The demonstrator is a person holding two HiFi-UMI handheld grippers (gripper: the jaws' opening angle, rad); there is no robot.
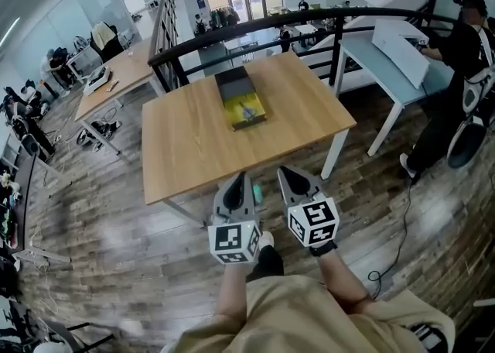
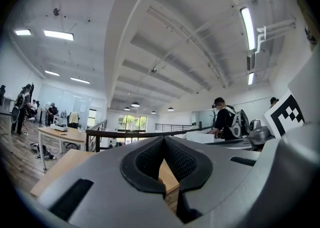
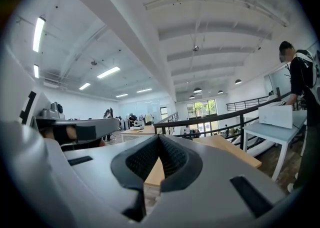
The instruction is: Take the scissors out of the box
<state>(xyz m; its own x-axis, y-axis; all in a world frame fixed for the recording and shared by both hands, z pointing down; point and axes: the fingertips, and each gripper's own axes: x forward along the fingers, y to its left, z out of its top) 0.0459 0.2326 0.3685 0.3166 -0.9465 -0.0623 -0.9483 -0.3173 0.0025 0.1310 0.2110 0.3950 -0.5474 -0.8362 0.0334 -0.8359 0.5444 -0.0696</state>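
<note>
A small open box (image 1: 257, 120) with a yellow inside lies at the middle of the wooden table (image 1: 193, 150), its dark lid (image 1: 233, 83) lying just behind it. Something small, grey-blue, the scissors (image 1: 248, 111), rests in the yellow part. Both grippers hang at the table's near edge, well short of the box and pointing toward it. My left gripper (image 1: 238, 183) (image 2: 162, 139) has its jaws closed together with nothing held. My right gripper (image 1: 292, 175) (image 3: 159, 137) beside it is also shut and empty. Neither gripper view shows the box.
A black railing (image 1: 255, 30) runs behind the table. A white desk (image 1: 394, 57) stands to the right with a person (image 1: 456, 73) at it. Another wooden desk (image 1: 116, 80) is at the back left. A cable (image 1: 402, 243) lies on the floor to the right.
</note>
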